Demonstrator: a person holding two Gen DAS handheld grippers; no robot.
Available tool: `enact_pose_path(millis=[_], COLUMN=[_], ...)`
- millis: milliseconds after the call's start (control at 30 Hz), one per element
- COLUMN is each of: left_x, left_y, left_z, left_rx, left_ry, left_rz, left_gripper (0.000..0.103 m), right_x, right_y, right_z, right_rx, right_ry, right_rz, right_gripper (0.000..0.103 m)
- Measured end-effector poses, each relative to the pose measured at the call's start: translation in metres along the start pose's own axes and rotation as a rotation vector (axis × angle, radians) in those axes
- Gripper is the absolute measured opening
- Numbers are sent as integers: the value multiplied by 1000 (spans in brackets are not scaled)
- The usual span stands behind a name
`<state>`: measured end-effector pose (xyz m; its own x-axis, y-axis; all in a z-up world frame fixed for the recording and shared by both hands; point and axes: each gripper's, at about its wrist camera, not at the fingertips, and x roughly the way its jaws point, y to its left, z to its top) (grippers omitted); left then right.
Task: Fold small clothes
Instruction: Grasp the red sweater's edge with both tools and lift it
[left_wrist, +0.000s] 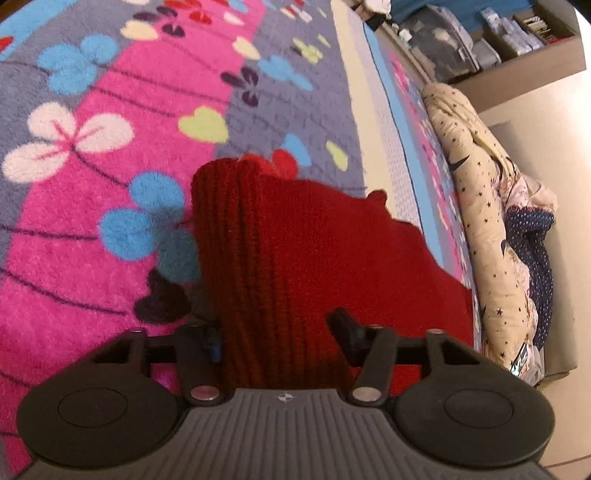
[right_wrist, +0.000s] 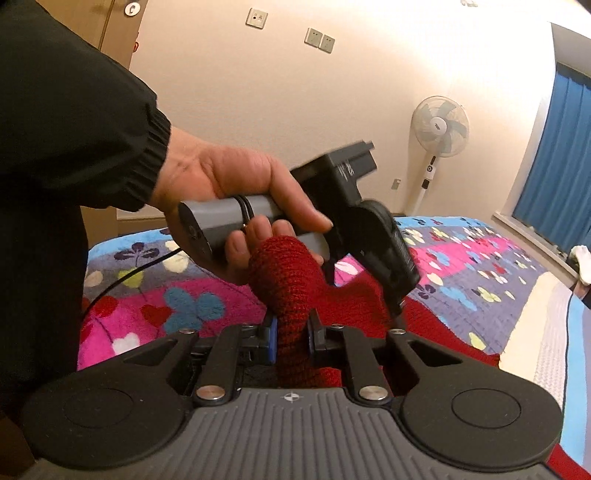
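Red knit sweater (right_wrist: 291, 295) bunched low-centre: my right gripper (right_wrist: 291, 332) pinches it to lift; my left gripper (left_wrist: 273, 332) straddles ribbed cloth half-wide, unclamped.

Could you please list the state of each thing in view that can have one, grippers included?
Right gripper: shut on the red knit garment, its fingers pinching a bunched fold.
Left gripper: open, garment between its fingers but not pressed.
Red knit garment: partly lifted and bunched, the rest spread on the bed.
Floral blanket: spread flat under the garment.
Star-print quilt: crumpled beside the bed.
Standing fan: upright; running or not, cannot tell.
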<state>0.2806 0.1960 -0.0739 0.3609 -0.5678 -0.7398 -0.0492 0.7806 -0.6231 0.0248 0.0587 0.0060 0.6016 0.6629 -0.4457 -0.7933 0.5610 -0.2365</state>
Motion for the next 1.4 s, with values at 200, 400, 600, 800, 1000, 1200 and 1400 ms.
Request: enact_pose_path(millis=[200,400,600,800,1000,1200,1400], left_x=[-28,-109,-138,-137,-146,-164,-109], left_y=[-7,-8,-9,-28,-78,-126,-166], left_z=[-5,-28,-57,-78,-101,-137,-151], left_rx=[45,56,3,20,91,277,469], left_ry=[-83,-280,-314,-368,-499,-685,-485], left_rz=[-26,-92,-5,55,5,-107,13], left_gripper=[25,24,24,24,55,58,57], right_x=[-3,-11,-35,-62,-102,-162,-205], right_y=[5,29,37,16,-23,-82,-108], right_z=[3,37,50,22,-3,-83,-177], right_rx=[19,15,145,293,513,916,1295], right_ry=[-27,-76,-113,-76,-122,-99,37], right_rz=[12,18,59,-15,-143,-380,-614], right_gripper=[15,15,15,14,14,13,13])
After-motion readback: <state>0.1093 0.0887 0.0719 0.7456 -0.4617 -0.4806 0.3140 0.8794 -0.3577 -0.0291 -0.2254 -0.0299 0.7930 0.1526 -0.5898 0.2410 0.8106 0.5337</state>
